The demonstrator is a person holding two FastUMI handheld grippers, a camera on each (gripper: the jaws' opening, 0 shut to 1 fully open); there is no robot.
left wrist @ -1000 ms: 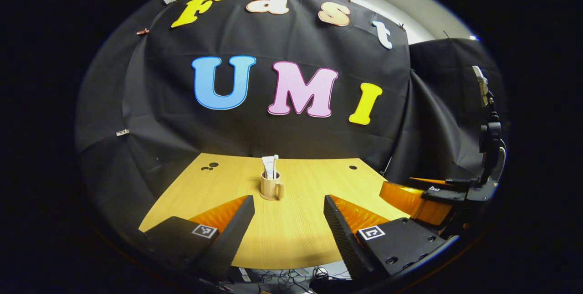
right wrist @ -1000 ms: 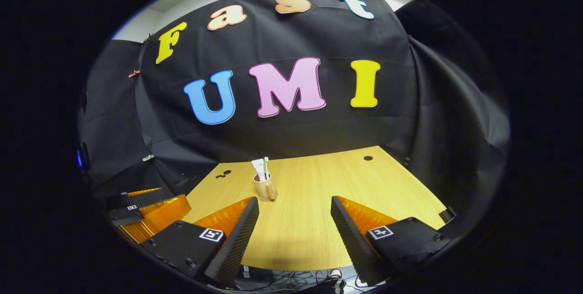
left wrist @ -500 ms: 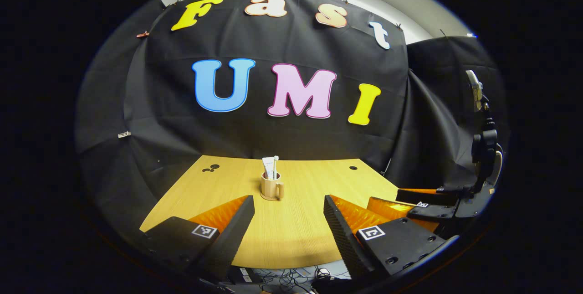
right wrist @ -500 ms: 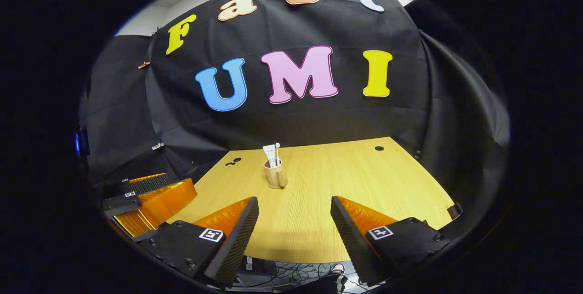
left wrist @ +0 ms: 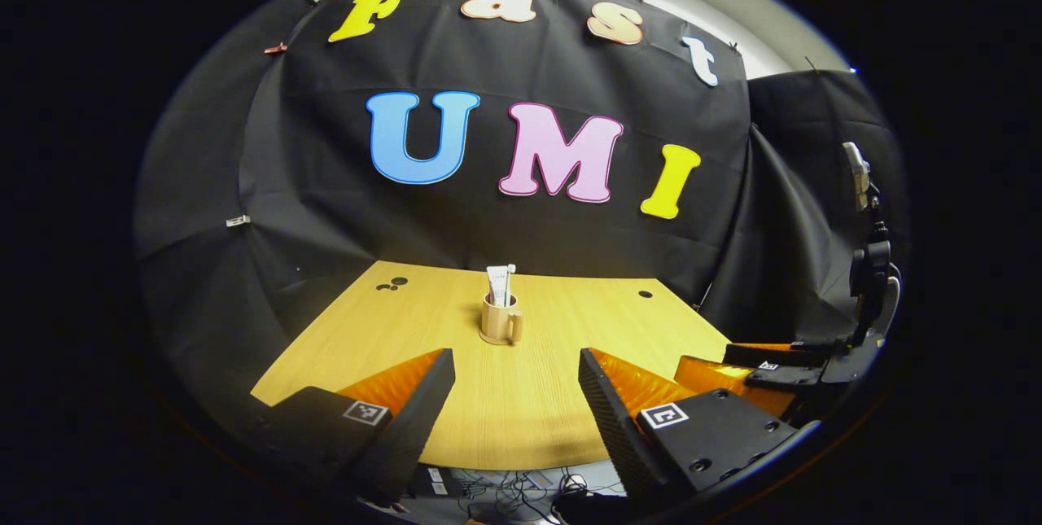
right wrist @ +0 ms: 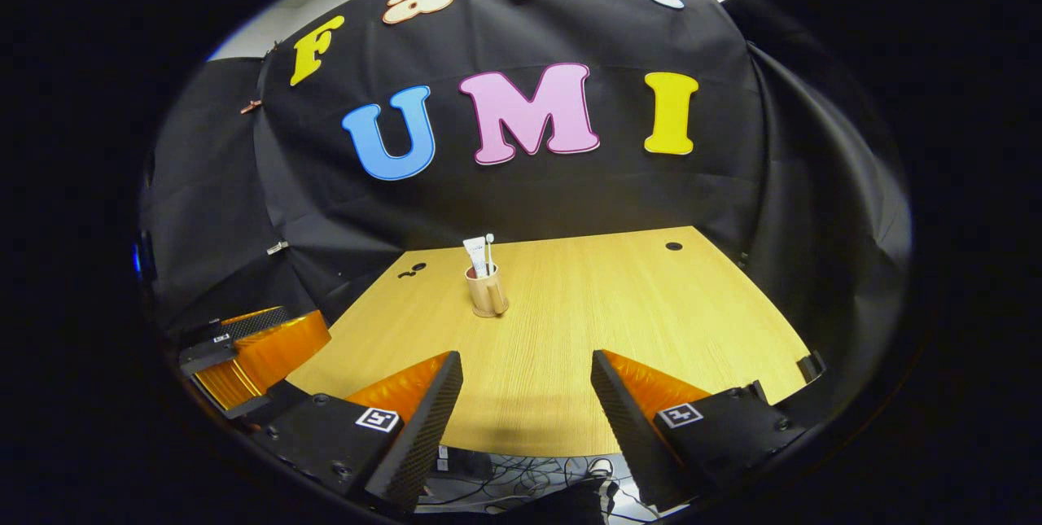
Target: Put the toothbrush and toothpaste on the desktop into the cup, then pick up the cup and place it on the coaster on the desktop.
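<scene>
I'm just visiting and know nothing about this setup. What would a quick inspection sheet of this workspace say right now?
Surface: wooden desk, with small dark holes near its far corners.
Job's things: cup upright mid-desk, toothpaste and toothbrush standing in it. A thin disc under the cup may be the coaster; too small to confirm.
Clutter: nothing seen.
Grippers: left gripper and right gripper both open, holding nothing, at the near edge, well short of the cup.
Cables: a tangle of cables below the desk's near edge.
Surroundings: black cloth wall behind and beside the desk.
</scene>
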